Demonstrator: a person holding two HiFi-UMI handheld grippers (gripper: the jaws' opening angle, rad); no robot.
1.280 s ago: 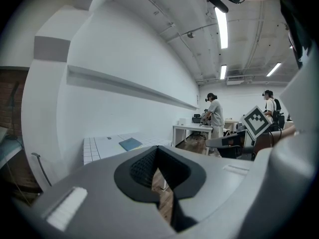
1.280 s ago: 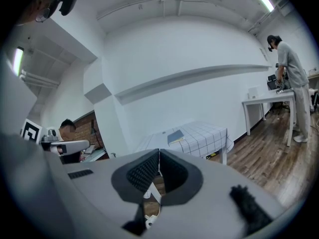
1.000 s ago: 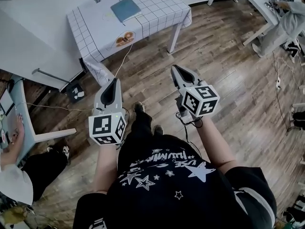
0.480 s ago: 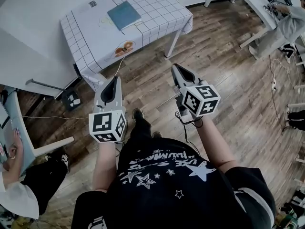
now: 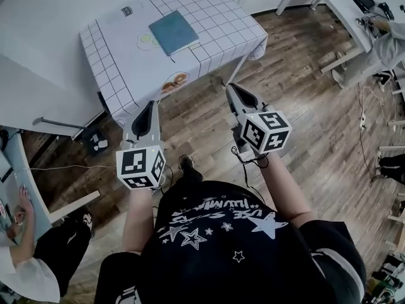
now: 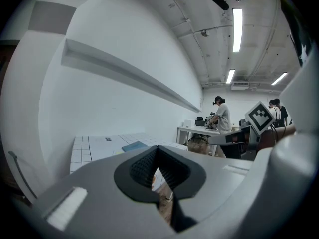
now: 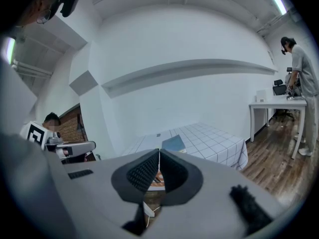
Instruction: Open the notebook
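Notebook closed on table, nearer than before, left hand-held gripper and right hand-held gripper both pinched together, empty.

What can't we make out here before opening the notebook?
Notebook: which side the spine is on; too small in head view, a thin sliver in left gripper view.
Round mark at the front of the tablecloth: print or plate unclear, small in head view; jaws cover most of it in right gripper view.
Small dark label: too small to read.

Tablecloth print, perhaps food, indistinct
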